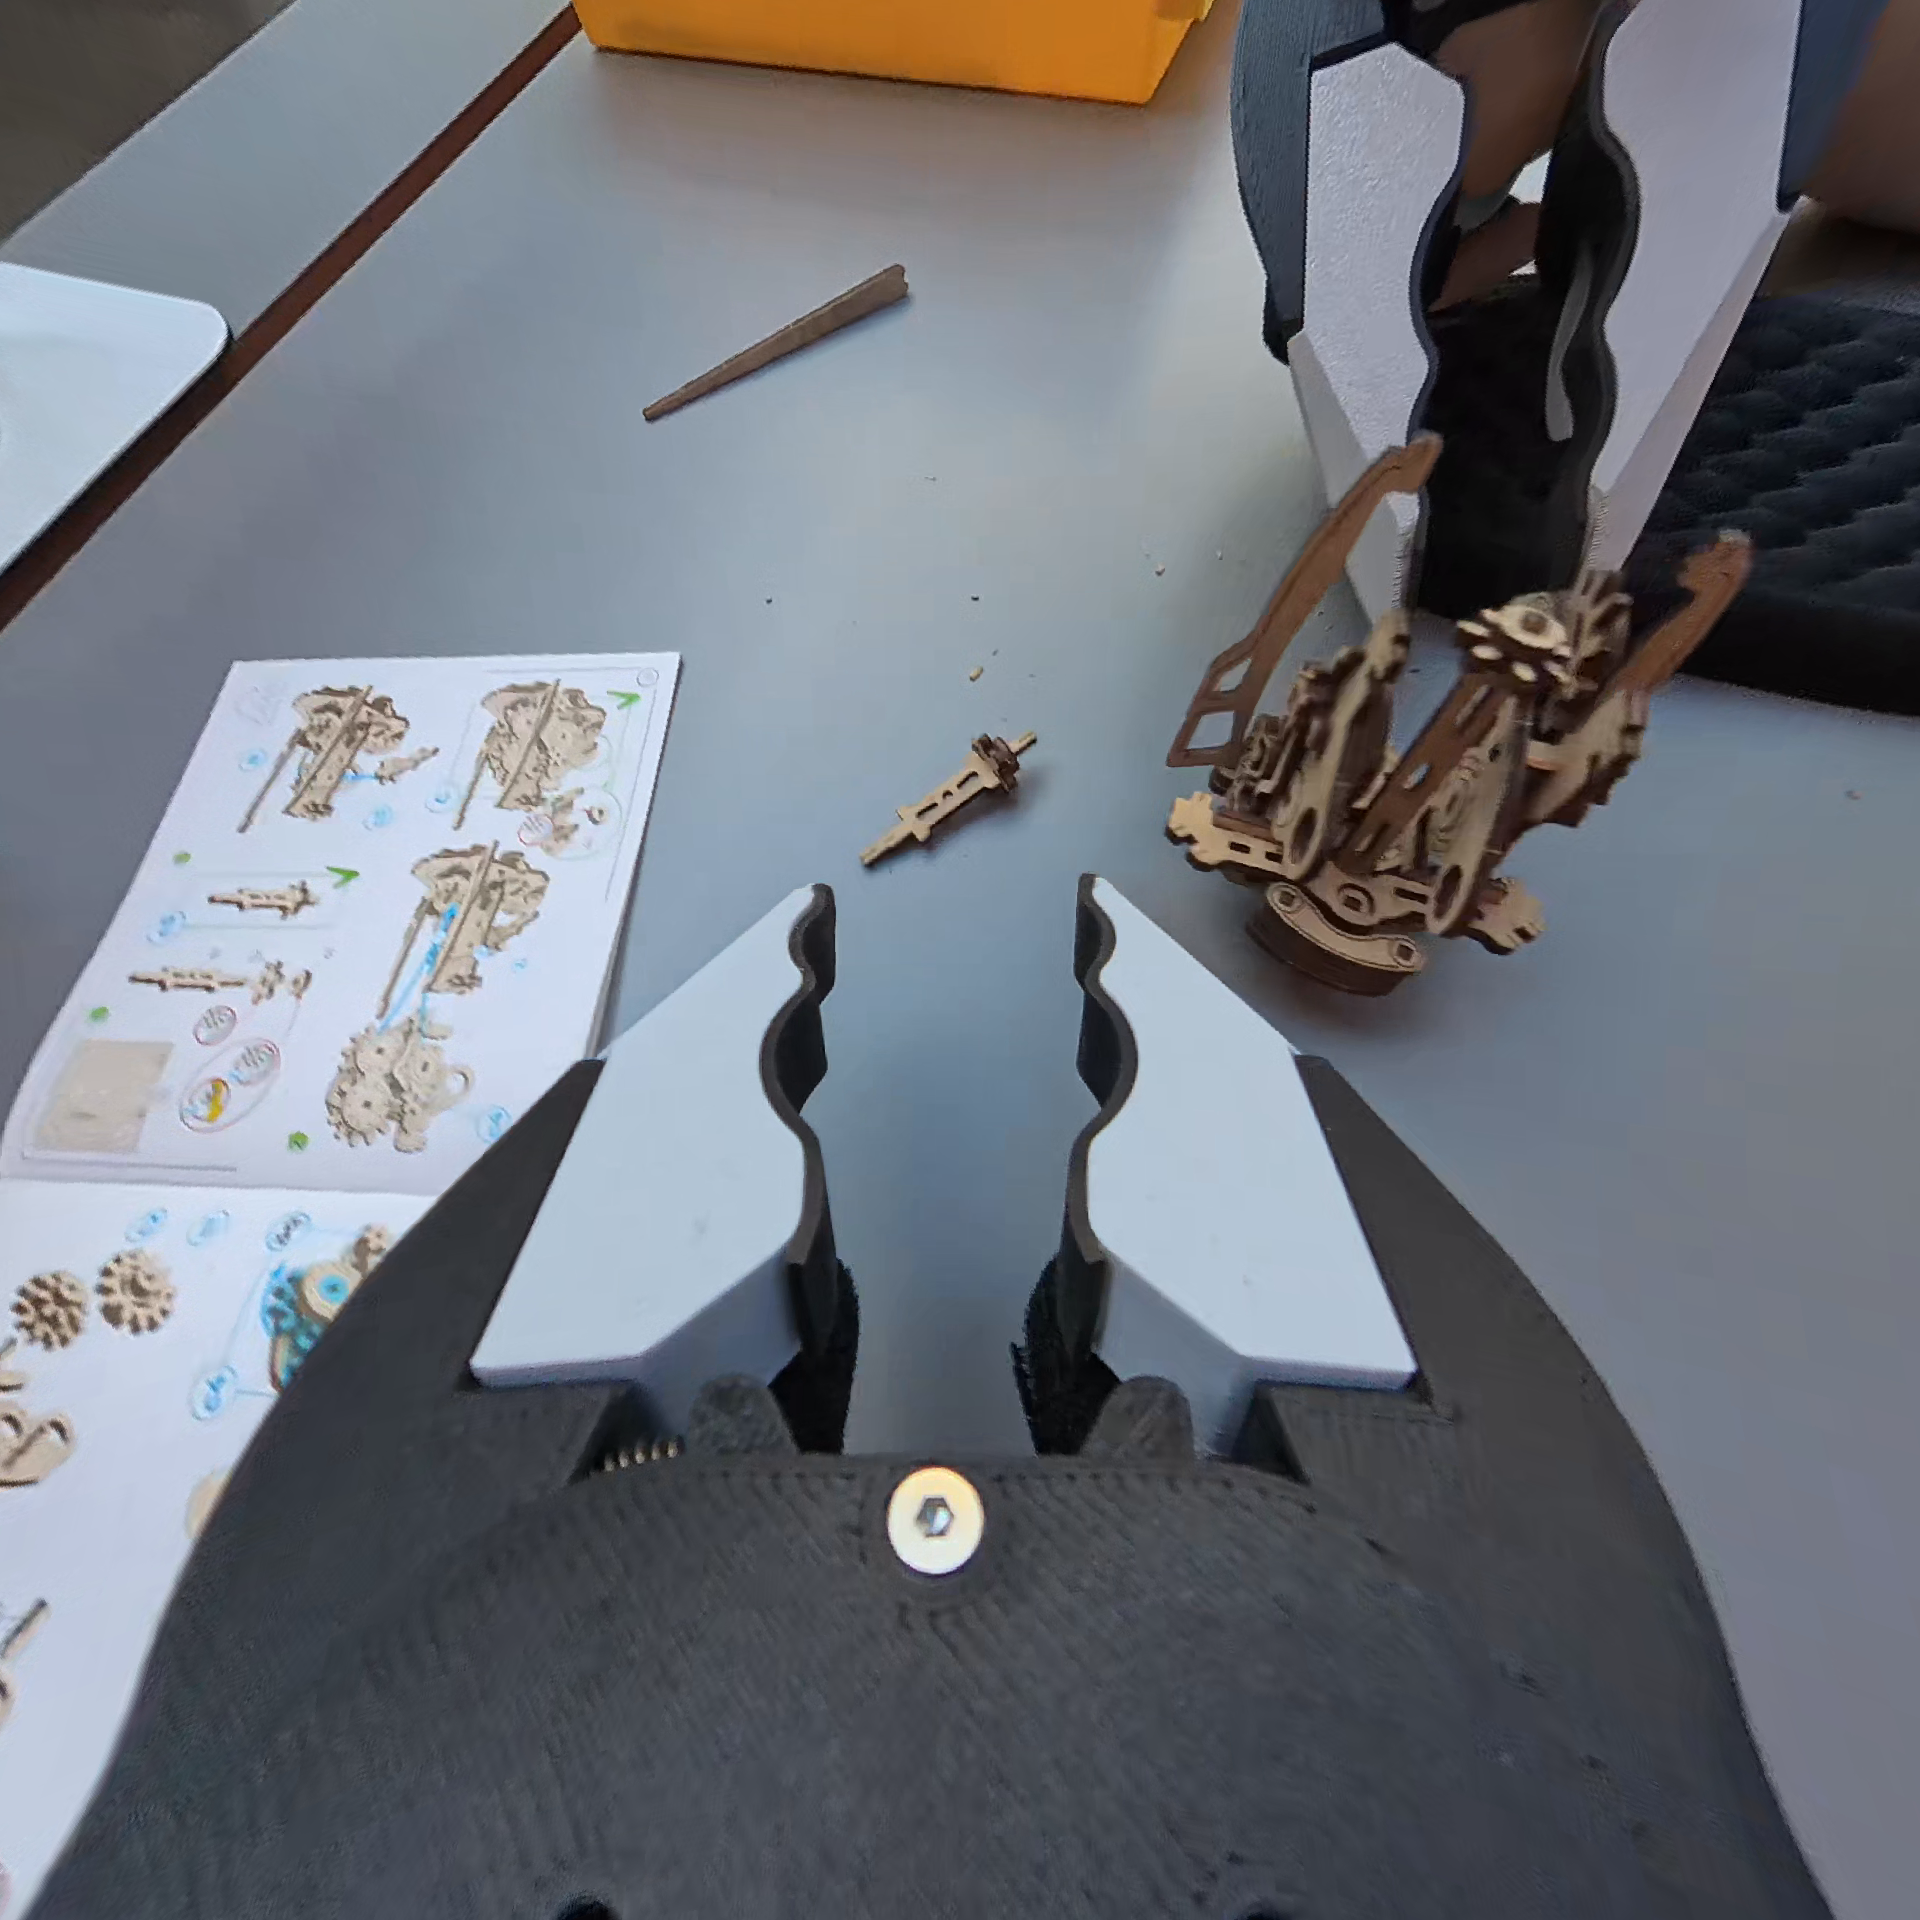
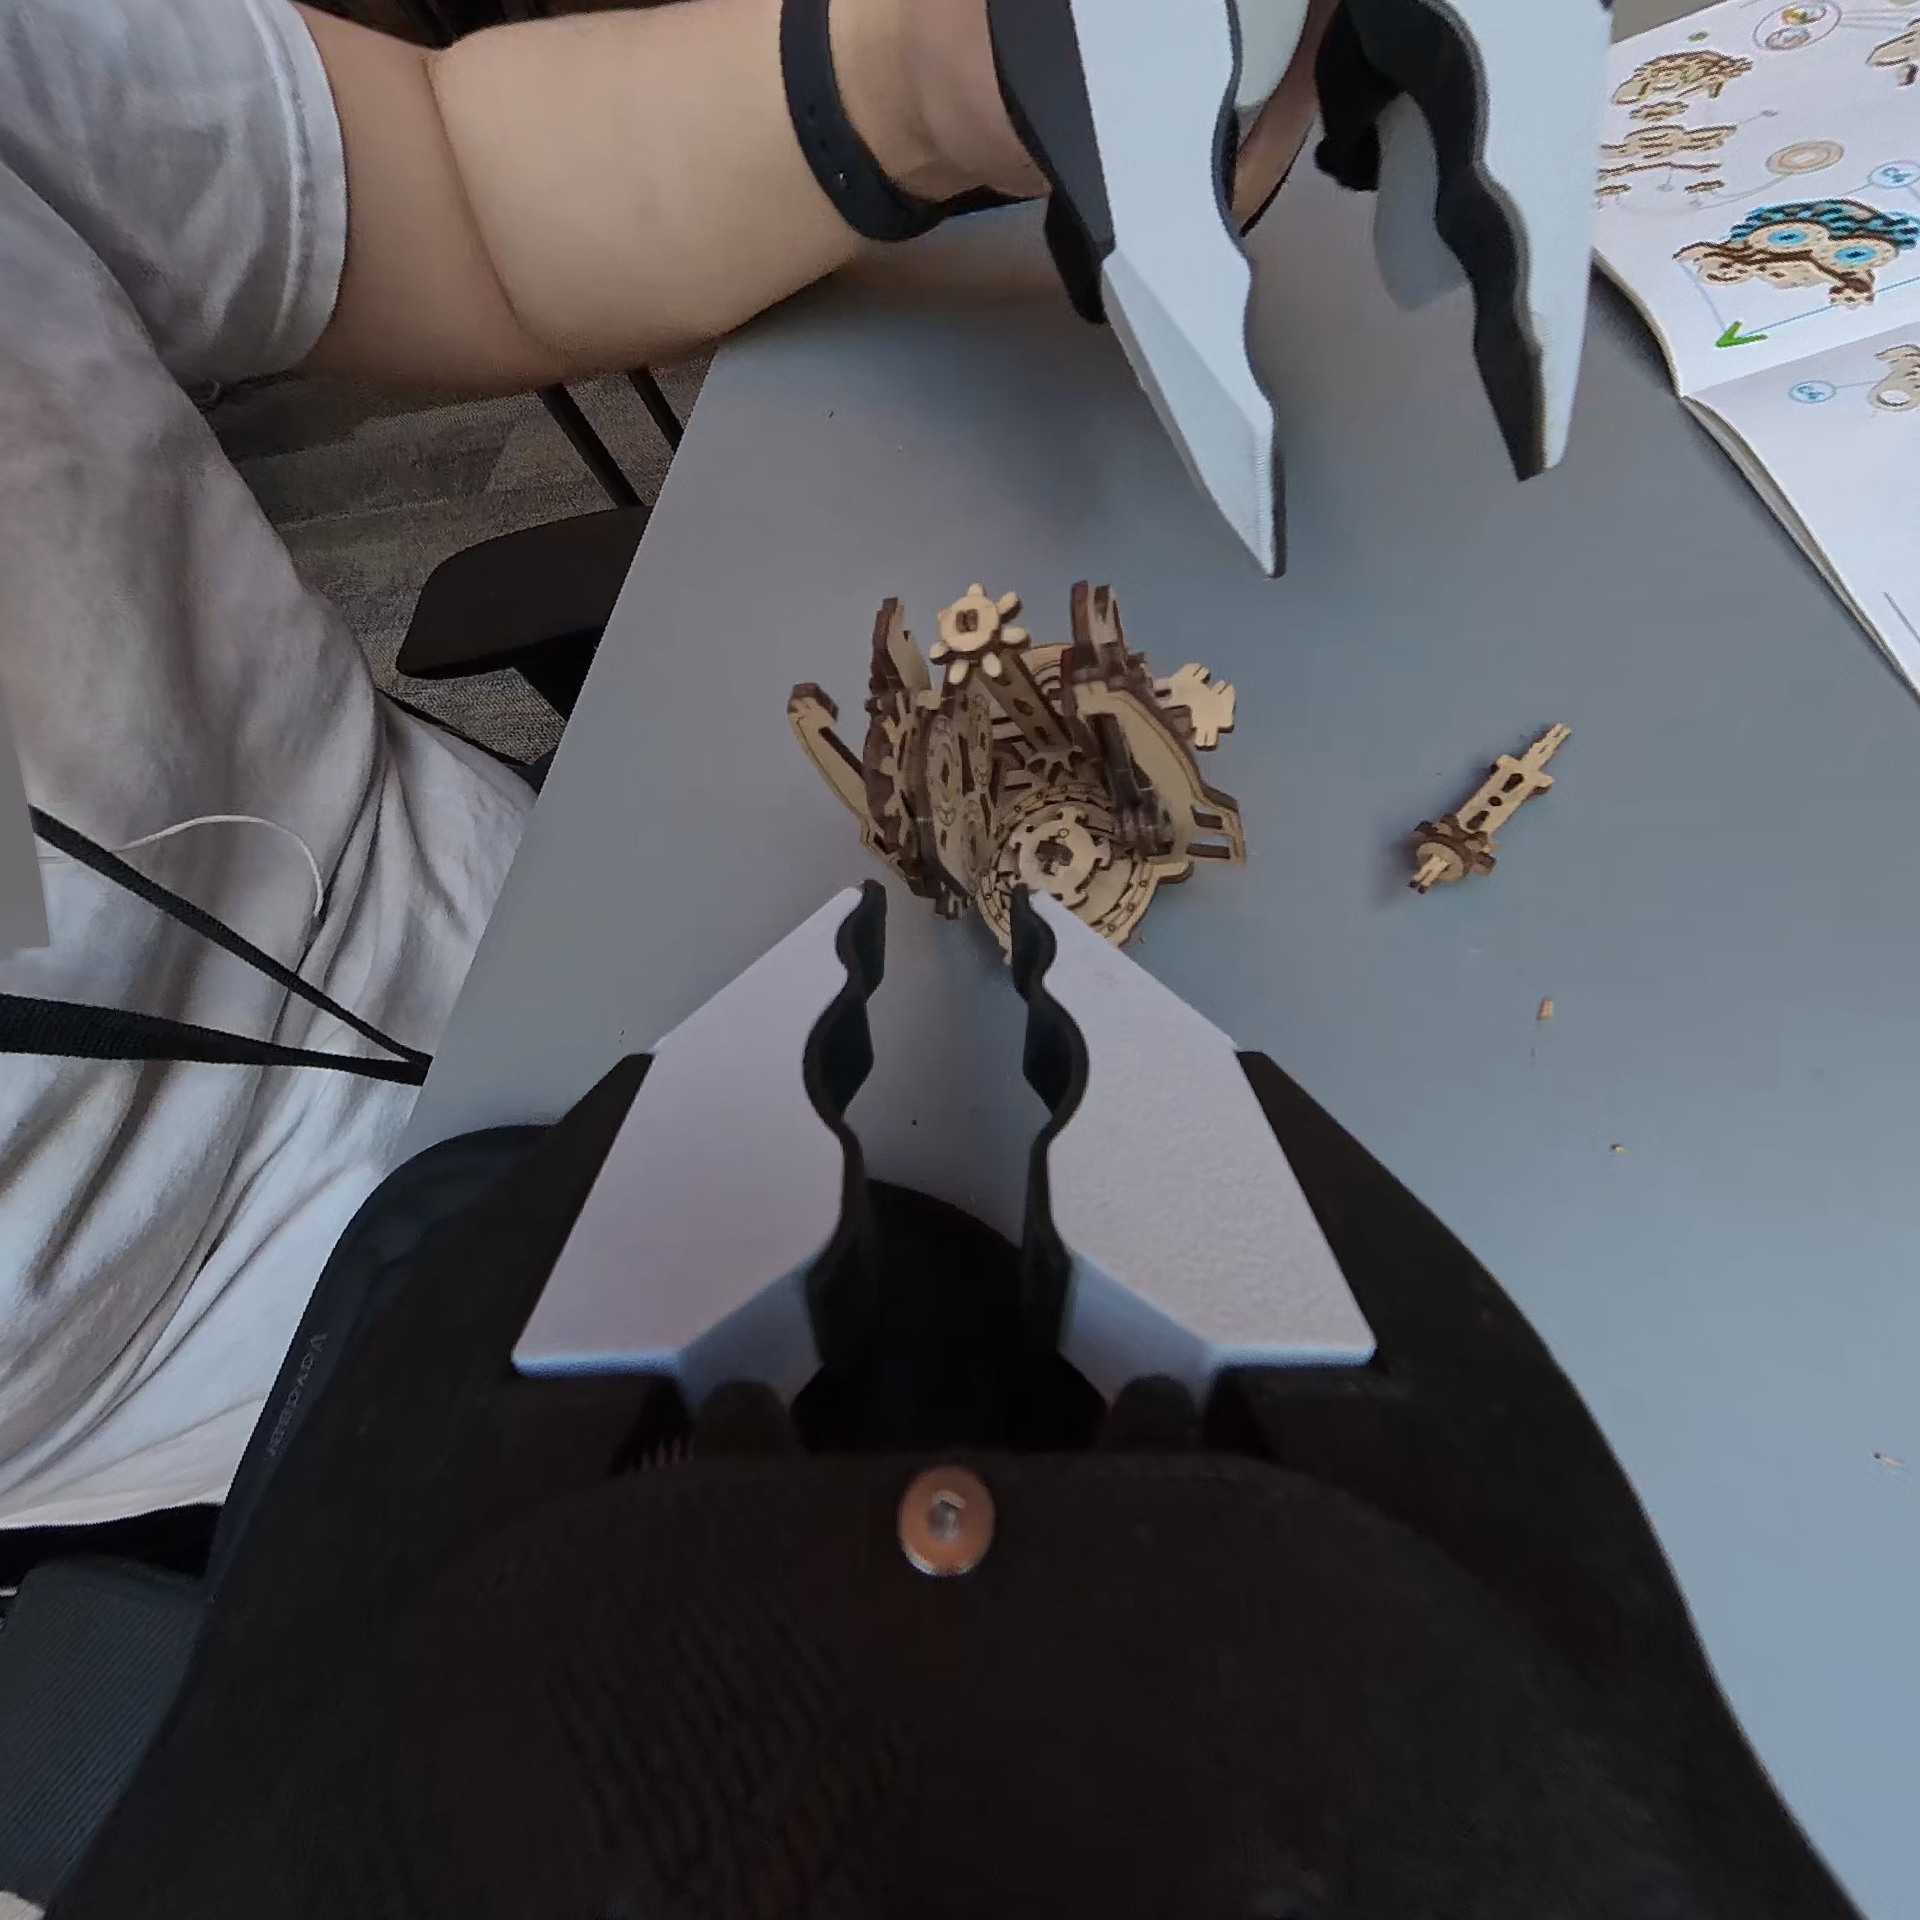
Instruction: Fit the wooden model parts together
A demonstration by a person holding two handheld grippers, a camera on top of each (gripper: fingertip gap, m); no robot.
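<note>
A partly built wooden model [image 1: 1392, 790] of gears and curved plates stands tilted on the grey table [image 1: 727, 540]; it also shows in the right wrist view [image 2: 1029, 779]. A small wooden shaft part [image 1: 945, 795] lies loose to its left, and shows in the right wrist view [image 2: 1486, 810]. My left gripper [image 1: 954, 894] is open and empty, above the table just short of the shaft part. My right gripper [image 2: 948, 899] is open with nothing between its fingers, its tips right at the model's near edge. I cannot tell whether it touches the model.
A dark tapered wooden stick [image 1: 779, 353] lies farther back. An open instruction booklet [image 1: 343, 904] lies at left. A yellow box [image 1: 894, 42] stands at the back and a black foam pad [image 1: 1808, 499] at right. A person's forearm [image 2: 623, 208] rests at the table's edge. From either gripper's tips it is about 25 centimetres to the dark tapered wooden stick [image 1: 779, 353].
</note>
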